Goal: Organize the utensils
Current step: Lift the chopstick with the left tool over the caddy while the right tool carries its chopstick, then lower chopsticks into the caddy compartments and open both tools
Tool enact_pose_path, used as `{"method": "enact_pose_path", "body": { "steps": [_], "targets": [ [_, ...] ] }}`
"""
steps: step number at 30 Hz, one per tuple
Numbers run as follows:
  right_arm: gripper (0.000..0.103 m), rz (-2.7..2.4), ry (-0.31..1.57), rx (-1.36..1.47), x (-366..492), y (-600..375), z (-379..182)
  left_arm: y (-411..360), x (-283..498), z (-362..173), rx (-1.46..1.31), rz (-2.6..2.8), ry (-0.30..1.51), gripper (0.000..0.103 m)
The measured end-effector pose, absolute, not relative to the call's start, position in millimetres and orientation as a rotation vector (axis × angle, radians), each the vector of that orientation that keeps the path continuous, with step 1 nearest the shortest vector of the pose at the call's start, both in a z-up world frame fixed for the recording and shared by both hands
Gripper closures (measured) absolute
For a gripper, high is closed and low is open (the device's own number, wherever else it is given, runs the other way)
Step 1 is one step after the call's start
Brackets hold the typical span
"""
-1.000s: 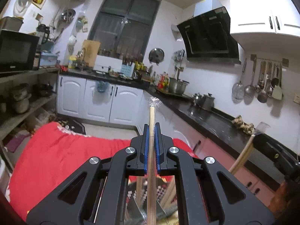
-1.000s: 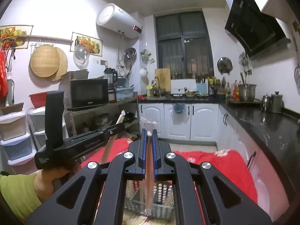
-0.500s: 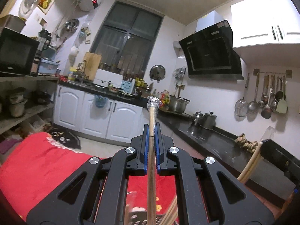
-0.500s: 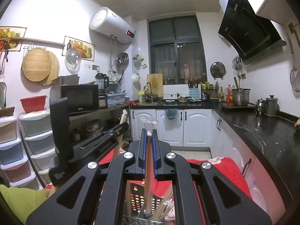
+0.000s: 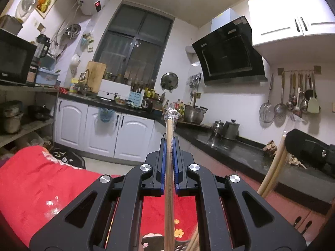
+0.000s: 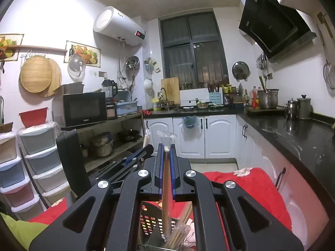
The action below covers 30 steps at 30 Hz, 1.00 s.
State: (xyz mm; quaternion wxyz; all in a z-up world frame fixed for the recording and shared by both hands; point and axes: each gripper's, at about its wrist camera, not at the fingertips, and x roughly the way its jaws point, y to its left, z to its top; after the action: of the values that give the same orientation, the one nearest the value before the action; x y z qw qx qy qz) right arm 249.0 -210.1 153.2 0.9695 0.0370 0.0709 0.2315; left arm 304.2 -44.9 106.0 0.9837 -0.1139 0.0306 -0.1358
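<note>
Each hand-held gripper, left [image 5: 169, 146] and right [image 6: 166, 152], is clenched mid-shaft on light, stiff, slippery plastic-wrapped chopsticks [image 5: 170, 167]

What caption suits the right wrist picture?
Right gripper shut on wrapped chopsticks, their lower end in a black holder on the red cloth.

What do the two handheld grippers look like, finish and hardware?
Both the left gripper and the right gripper are matte black with triangular cutouts, silver round screw heads and blue pads lining the fingers. A yellow-green sleeve shows bottom left.
</note>
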Motion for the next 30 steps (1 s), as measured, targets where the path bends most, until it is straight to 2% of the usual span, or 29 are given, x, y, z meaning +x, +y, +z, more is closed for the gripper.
{"method": "enact_pose_path", "body": {
  "steps": [10,12,15,16,18,20,21,22,24,30],
  "targets": [
    [0.097,0.48,0.198,0.077,256.1,-204.1,139.3,-48.3,305.4,88.0,-0.178,-0.299,0.041,0.1],
    [0.097,0.475,0.213,0.082,256.8,-205.9,136.1,-47.5,304.1,84.4,-0.176,-0.314,0.046,0.097],
    [0.097,0.47,0.224,0.094,253.5,-209.2,132.9,-44.9,299.0,80.8,-0.183,-0.331,0.064,0.083],
    [0.096,0.468,0.224,0.097,252.4,-210.4,132.3,-43.4,295.9,80.0,-0.188,-0.335,0.067,0.075],
    [0.096,0.466,0.228,0.105,249.9,-213.3,131.6,-41.5,292.0,79.4,-0.19,-0.341,0.088,0.073],
    [0.091,0.461,0.237,0.113,247.4,-215.7,131.0,-38.5,287.2,80.5,-0.198,-0.345,0.103,0.071],
    [0.082,0.461,0.242,0.121,245.8,-216.7,130.7,-36.7,284.0,81.9,-0.198,-0.349,0.111,0.067],
    [0.079,0.459,0.244,0.122,244.6,-217.9,130.7,-34.8,282.0,82.9,-0.199,-0.347,0.125,0.063],
    [0.078,0.45,0.25,0.113,241.5,-217.6,130.9,-29.8,276.0,85.9,-0.216,-0.349,0.149,0.061],
    [0.065,0.441,0.258,0.111,234.4,-220.6,133.1,-14.4,254.7,98.5,-0.225,-0.335,0.201,0.042]
  ]
}}
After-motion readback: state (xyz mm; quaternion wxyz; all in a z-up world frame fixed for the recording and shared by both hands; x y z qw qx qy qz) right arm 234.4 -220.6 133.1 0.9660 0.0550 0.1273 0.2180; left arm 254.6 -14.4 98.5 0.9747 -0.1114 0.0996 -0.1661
